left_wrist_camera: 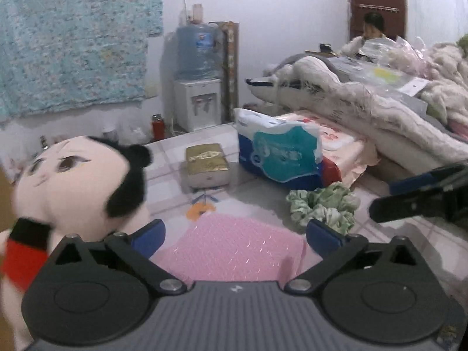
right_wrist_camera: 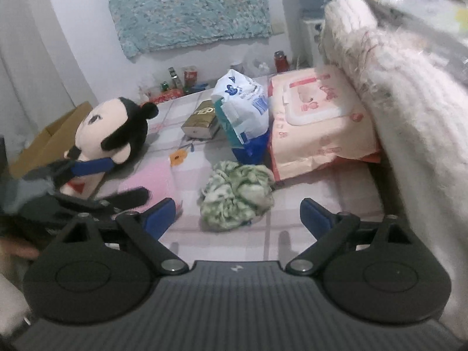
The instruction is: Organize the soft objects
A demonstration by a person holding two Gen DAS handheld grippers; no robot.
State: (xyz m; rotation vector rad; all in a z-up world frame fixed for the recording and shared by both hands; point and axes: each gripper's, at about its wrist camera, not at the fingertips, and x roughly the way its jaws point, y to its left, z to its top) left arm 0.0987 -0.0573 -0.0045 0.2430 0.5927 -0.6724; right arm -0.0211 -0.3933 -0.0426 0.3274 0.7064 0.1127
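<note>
A plush doll with a pale face and black hair sits at the left of the table; it also shows in the right wrist view. A pink bubble-wrap pouch lies flat right in front of my left gripper, which is open and empty above its near edge. A green-and-white scrunchie lies just ahead of my right gripper, which is open and empty; the scrunchie also shows in the left wrist view. The left gripper appears in the right wrist view, beside the doll.
A blue-and-teal tissue pack, a gold-topped box and a pink wet-wipes pack stand at the back of the tiled table. A heap of fluffy white blankets borders the right. A cardboard box stands at the left.
</note>
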